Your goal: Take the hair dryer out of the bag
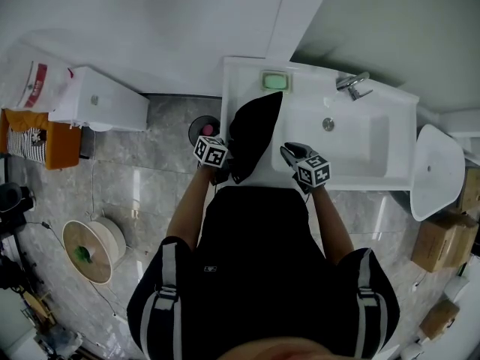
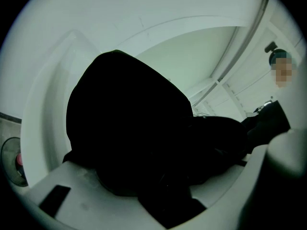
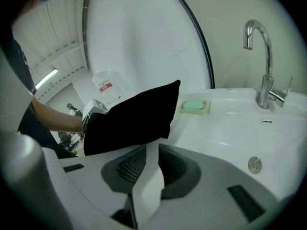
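Note:
A black fabric bag (image 1: 253, 132) lies along the white counter (image 1: 240, 77) left of the basin, its near end raised. No hair dryer shows; the bag hides whatever is inside. My left gripper (image 1: 217, 160) is at the bag's near left end. In the left gripper view the black bag (image 2: 129, 128) fills the space between the wide-set jaws, which press on it. My right gripper (image 1: 292, 151) hovers just right of the bag, over the basin's near rim. Its pads (image 3: 132, 164) stand a narrow gap apart with nothing between them, and the bag (image 3: 132, 116) is ahead to the left.
A green soap (image 1: 275, 80) sits in a dish at the counter's back. The chrome faucet (image 3: 261, 66) and basin drain (image 3: 254, 164) are to the right. A toilet (image 1: 437, 171) stands right of the sink, with a white cabinet (image 1: 101, 100) and a round stool (image 1: 92, 250) on the left floor.

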A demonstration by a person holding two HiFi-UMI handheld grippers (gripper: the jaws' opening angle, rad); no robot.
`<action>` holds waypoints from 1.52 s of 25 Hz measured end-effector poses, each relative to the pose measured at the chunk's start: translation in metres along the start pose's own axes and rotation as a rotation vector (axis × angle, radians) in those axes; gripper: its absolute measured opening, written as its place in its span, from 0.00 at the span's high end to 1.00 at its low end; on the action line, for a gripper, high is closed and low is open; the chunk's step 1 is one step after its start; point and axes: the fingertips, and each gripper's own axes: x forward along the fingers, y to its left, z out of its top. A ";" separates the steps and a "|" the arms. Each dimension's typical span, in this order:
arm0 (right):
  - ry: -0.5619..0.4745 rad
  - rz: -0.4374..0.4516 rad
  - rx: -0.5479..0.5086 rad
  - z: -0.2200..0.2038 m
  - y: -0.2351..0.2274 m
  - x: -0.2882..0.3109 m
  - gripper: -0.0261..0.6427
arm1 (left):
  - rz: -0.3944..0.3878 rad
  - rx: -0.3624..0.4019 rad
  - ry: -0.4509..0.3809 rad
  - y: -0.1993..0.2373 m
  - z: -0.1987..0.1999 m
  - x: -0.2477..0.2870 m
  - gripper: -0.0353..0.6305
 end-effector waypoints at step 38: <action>-0.303 0.152 0.037 0.171 0.026 -0.055 0.51 | -0.206 0.244 0.020 -0.106 -0.020 -0.006 0.62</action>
